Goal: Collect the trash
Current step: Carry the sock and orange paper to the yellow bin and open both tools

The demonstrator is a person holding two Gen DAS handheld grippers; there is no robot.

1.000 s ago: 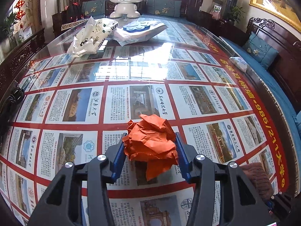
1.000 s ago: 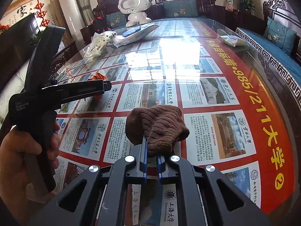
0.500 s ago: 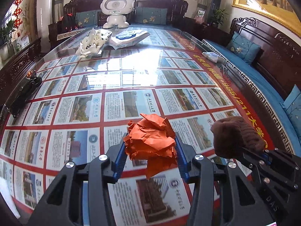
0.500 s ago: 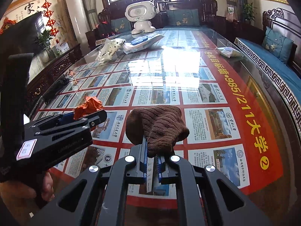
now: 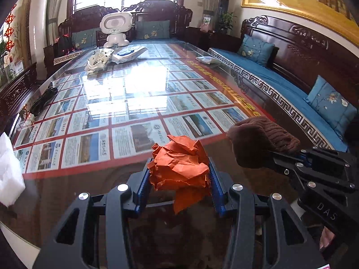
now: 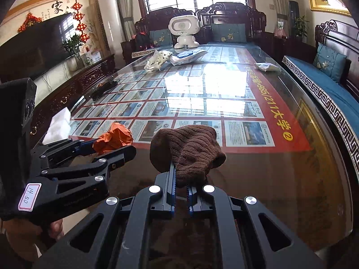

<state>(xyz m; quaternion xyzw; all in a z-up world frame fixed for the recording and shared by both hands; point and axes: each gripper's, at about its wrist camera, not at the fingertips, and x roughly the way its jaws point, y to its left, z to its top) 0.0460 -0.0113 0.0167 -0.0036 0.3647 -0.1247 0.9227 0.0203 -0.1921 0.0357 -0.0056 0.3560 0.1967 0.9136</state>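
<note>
Both loads lifted, ready to carry off to a bin not in view.

Left claw (image 5: 179, 179) clamped on the crumpled orange paper (image 5: 180, 164); right claw (image 6: 179, 181) pressed together on the brown knitted cloth (image 6: 188, 150), both held just above the near edge of the worktop (image 6: 280, 174). Best kept firmly squeezed and level, claws apart. Open glass ahead; white foam block (image 5: 9, 165) near left, bench (image 5: 280, 85) along right.
</note>
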